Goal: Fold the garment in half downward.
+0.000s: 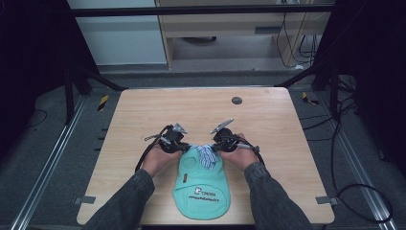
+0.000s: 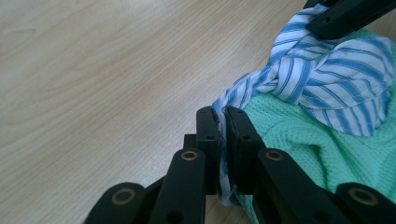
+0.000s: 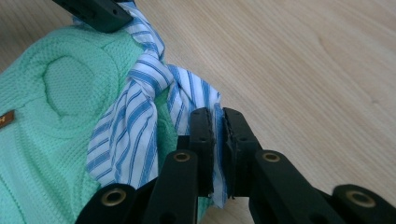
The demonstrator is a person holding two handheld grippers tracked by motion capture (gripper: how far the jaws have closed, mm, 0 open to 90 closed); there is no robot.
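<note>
A small mint-green knitted garment (image 1: 201, 184) lies flat on the wooden table (image 1: 143, 115), its printed hem toward the person. At its far end sits a blue-and-white striped collar (image 1: 206, 154), tied in a knot (image 2: 280, 77) (image 3: 152, 81). My left gripper (image 1: 187, 148) (image 2: 222, 112) is shut on the left striped end (image 2: 222, 100). My right gripper (image 1: 214, 147) (image 3: 219, 112) is shut on the right striped end (image 3: 205, 95). The two grippers face each other across the knot, a hand's width apart. Each gripper's jaw tip appears at the top of the other's view.
A dark round disc (image 1: 236, 100) sits on the table near its far edge. Cables (image 1: 143, 155) trail from both grippers over the wood. Black frame posts (image 1: 330, 81) stand at the table's far corners.
</note>
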